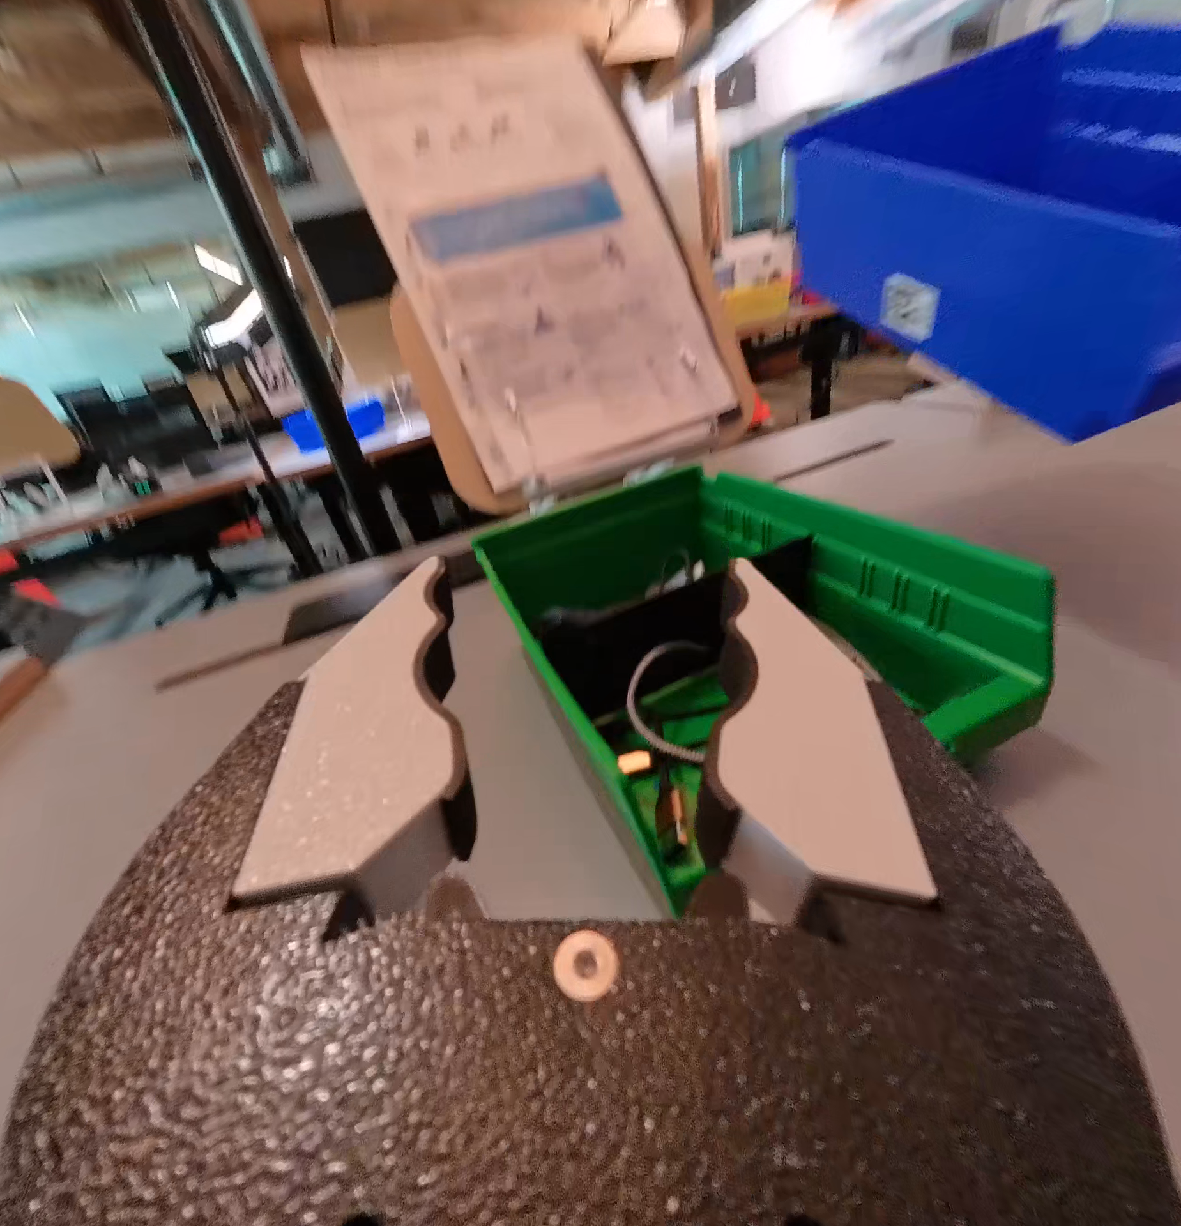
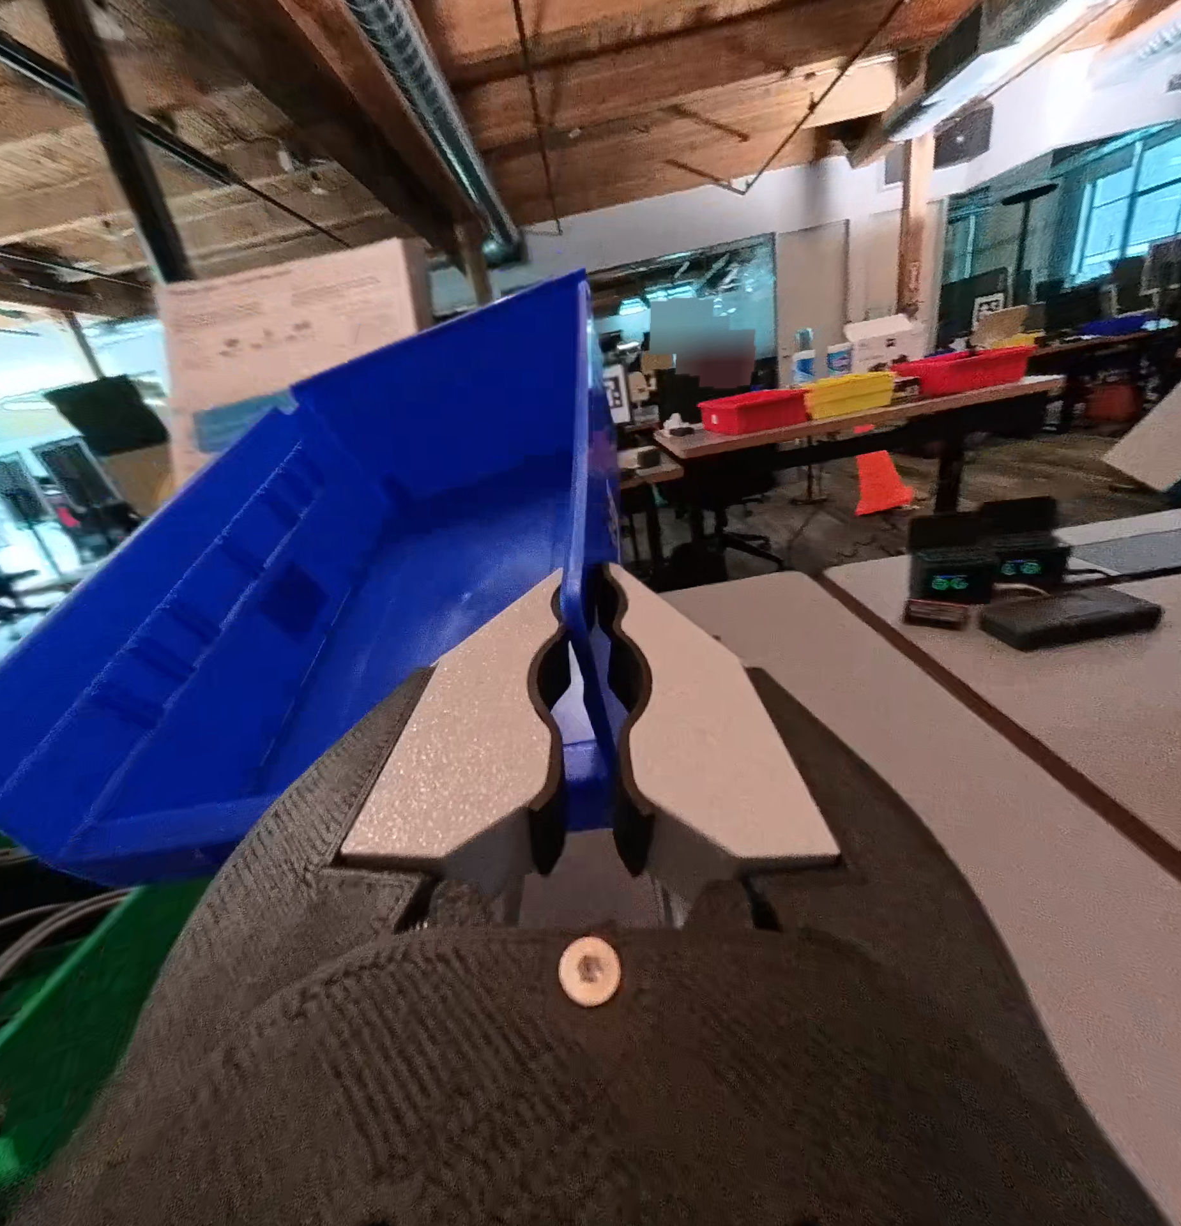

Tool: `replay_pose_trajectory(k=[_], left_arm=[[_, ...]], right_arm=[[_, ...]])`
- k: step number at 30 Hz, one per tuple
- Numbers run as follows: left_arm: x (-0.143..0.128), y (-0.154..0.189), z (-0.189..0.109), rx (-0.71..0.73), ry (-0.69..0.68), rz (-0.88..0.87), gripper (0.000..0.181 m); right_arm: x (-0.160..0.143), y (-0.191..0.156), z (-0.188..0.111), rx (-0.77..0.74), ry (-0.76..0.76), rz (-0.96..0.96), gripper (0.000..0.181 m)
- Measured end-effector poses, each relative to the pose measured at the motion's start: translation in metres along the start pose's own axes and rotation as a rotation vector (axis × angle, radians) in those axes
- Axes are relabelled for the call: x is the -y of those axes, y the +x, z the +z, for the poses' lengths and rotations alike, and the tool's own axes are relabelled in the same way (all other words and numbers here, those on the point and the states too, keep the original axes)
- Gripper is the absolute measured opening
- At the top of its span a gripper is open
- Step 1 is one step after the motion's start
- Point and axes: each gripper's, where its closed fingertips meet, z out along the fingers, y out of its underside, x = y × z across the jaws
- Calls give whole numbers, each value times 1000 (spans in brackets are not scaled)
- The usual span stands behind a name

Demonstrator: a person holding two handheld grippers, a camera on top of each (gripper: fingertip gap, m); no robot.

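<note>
Left wrist view: the left gripper (image 1: 591, 670) hangs with fingers apart over the near wall of a green bin (image 1: 906, 597) on the counter (image 1: 110, 763); cables (image 1: 647, 703) lie loose inside, and a finger could snag one or nudge the bin. Right wrist view: the right gripper (image 2: 591, 657) has its fingers clamped on one thin wall of a blue bin (image 2: 375, 531), held tilted in the air; with so narrow a hold it could twist or slip down onto the green bin.

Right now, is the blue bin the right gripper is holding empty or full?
Empty. The right wrist view looks into the tilted blue bin and shows only bare floor and walls; the right gripper pinches its side wall.
</note>
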Motion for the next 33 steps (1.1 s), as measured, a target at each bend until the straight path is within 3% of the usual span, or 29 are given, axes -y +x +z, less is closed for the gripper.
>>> replay_pose_trajectory(k=[5,9,11,13,14,16,23,24,26,28,30,33], left_arm=[[-68,-6,19,-43,-251,-152,98],[-97,-4,25,-54,-332,-212,87],[-104,-1,28,-67,-329,-204,77],[-106,5,30,-101,-302,-184,74],[-104,6,30,-102,-286,-191,62],[-102,4,30,-98,-265,-168,21],[-112,-43,21,97,-300,-5,4],[-114,-52,18,116,-302,12,5],[-117,-70,13,125,-303,-25,5],[-121,-92,6,165,-306,-92,5],[-124,-110,-1,161,-307,-117,4],[-130,-142,-15,227,-314,-137,3]], right_arm=[[-39,97,9,-151,-127,-14,5],[-92,139,13,-190,-267,109,7],[-107,152,13,-210,-265,162,6],[-114,157,14,-229,-276,174,5],[-117,157,16,-235,-283,144,5],[-121,159,21,-258,-292,89,4],[-145,157,54,-246,-371,60,3],[-146,153,58,-226,-394,56,8],[-141,153,58,-269,-430,-17,46],[-122,153,53,-336,-398,-141,71],[-101,138,48,-343,-336,-247,83],[-78,90,39,-240,-243,-295,92]])
